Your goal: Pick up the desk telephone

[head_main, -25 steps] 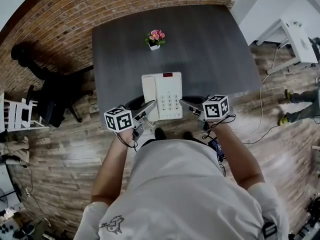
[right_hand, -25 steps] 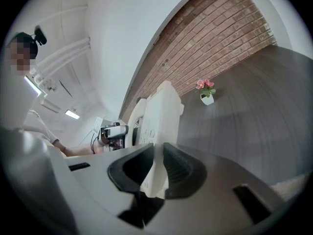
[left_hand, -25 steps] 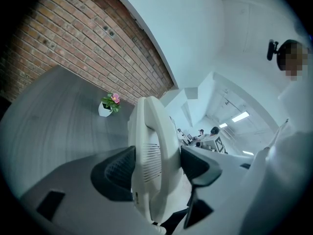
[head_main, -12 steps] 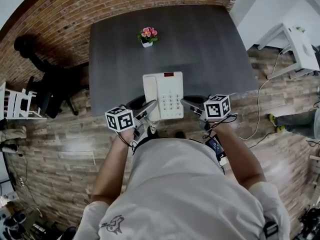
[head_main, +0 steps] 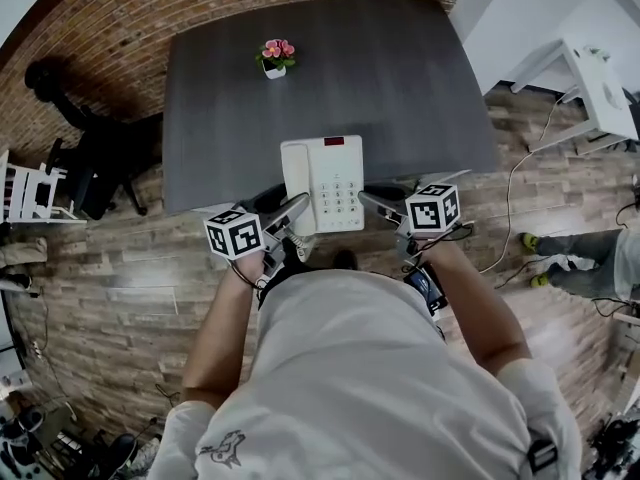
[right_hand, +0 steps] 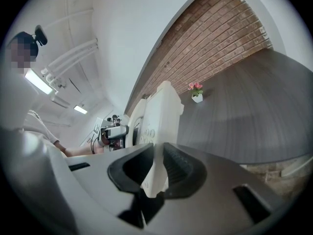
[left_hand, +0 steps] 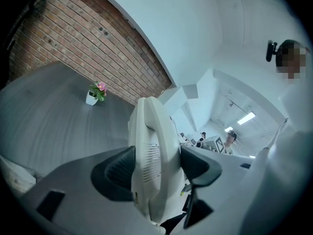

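The white desk telephone (head_main: 322, 183) is gripped from both sides, over the near edge of the dark grey table (head_main: 400, 78). My left gripper (head_main: 298, 208) is shut on its handset side, and the pads press the white handset (left_hand: 151, 155) in the left gripper view. My right gripper (head_main: 368, 203) is shut on the keypad side. In the right gripper view the jaws of that gripper (right_hand: 157, 173) pinch the thin edge of the telephone body (right_hand: 161, 116). The keypad faces up in the head view.
A small pot of pink flowers (head_main: 275, 56) stands at the table's far left. A black chair (head_main: 90, 158) is left of the table and a white table (head_main: 590, 78) right of it. Someone's legs (head_main: 590, 248) and cables lie on the wood floor at right.
Both grippers have carried the telephone to the right across the table's near edge, so the flower pot now sits farther left of it. Both grips are unchanged.
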Tool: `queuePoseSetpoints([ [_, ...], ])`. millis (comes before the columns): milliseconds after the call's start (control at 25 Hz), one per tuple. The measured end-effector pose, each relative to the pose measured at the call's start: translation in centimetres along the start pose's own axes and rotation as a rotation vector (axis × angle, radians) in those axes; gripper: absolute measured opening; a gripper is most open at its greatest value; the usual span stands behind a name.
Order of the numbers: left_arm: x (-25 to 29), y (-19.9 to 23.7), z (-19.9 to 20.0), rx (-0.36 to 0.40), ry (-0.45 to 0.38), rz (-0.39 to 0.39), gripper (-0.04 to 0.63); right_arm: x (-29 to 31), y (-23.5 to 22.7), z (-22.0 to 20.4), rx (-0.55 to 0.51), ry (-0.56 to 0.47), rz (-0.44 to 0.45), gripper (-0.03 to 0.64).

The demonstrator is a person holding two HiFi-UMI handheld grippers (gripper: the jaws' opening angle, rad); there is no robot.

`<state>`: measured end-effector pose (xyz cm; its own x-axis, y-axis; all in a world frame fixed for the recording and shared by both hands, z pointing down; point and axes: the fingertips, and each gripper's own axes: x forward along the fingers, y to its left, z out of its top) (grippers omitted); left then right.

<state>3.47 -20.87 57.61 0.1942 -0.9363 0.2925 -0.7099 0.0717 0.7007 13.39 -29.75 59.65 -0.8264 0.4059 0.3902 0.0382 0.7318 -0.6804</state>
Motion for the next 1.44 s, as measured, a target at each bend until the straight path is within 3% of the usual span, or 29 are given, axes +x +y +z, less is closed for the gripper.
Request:
queuePoseSetpoints([
  [1440,-2.2,-1.0,-1.1,-0.047,-0.063,0.07,0.304,0.0,1.6,-0.2,-0.004,0.031,0.063,0.067],
])
